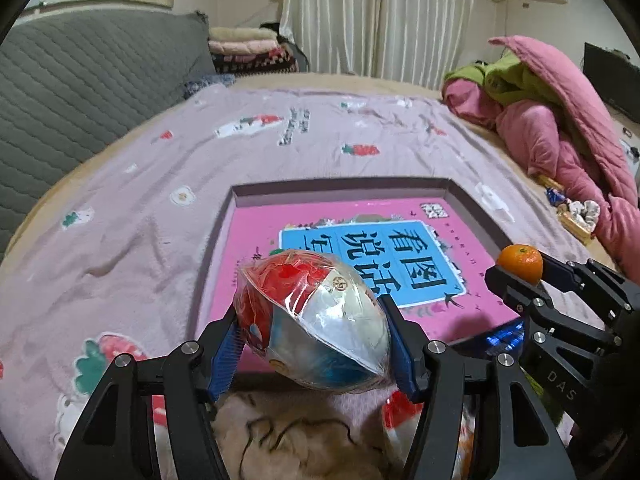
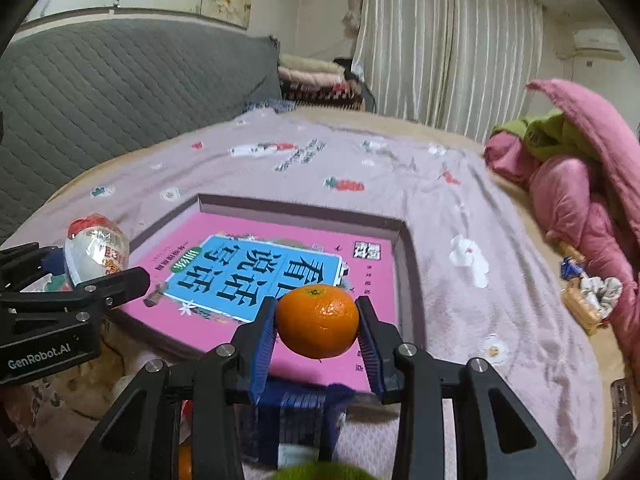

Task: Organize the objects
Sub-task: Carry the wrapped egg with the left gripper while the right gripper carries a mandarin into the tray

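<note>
My left gripper [image 1: 314,338] is shut on a plastic-wrapped red, silver and blue egg-shaped toy [image 1: 314,316] and holds it above the near edge of a shallow grey box [image 1: 340,186]. A pink book [image 1: 256,240] with a blue title panel lies inside the box. My right gripper [image 2: 317,330] is shut on an orange mandarin [image 2: 317,320] above the near right part of the box [image 2: 404,240]. The mandarin [image 1: 520,262] and right gripper also show at the right of the left wrist view. The toy [image 2: 96,252] shows at the left of the right wrist view.
The box sits on a pink printed blanket [image 1: 120,208] on a bed. A grey quilted headboard [image 1: 80,80] is at the left. A heap of pink and green bedding [image 1: 560,128] lies at the right. A blue knitted item [image 2: 296,416] lies just below my right gripper.
</note>
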The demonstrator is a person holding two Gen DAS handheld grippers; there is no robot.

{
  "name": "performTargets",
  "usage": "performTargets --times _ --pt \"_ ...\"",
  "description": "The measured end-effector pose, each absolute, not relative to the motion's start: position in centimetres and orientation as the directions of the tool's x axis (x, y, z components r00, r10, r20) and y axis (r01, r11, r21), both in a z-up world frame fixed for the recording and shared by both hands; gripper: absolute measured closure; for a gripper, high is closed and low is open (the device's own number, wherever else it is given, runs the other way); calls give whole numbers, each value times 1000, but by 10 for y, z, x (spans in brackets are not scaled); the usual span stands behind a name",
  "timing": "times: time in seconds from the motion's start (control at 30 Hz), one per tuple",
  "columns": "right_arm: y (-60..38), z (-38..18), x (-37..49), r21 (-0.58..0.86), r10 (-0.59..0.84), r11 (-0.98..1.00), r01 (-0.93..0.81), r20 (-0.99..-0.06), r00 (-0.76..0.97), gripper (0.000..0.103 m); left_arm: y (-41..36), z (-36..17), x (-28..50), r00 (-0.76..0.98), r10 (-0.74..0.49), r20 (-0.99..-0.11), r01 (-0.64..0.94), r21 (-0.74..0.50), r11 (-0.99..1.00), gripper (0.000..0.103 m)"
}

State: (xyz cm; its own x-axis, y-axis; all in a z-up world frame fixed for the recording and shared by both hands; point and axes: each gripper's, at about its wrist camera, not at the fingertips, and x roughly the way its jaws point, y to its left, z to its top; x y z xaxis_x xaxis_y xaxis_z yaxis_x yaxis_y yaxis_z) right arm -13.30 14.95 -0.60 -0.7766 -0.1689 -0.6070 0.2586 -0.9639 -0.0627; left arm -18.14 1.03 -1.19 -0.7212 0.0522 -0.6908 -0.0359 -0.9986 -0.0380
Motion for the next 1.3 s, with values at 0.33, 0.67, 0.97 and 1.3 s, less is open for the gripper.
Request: performTargets --times 0.33,0.67,0.97,1.3 --pt "154 -39 -171 -58 -139 -964 258 -717 -683 64 13 -44 -222 -624 60 -779 -46 -40 -998 38" --pt "156 -41 -173 -39 -152 -964 262 -729 -667 63 13 -53 -225 -599 53 -799 -32 -42 -999 38" --pt "159 -29 -168 -62 -135 -968 243 -687 -714 50 3 -41 -222 -613 77 -786 -22 -80 -997 33" --pt "163 -15 -157 -70 -133 -971 230 -639 -758 42 -8 -20 -207 -654 70 -753 -6 -87 -996 30"
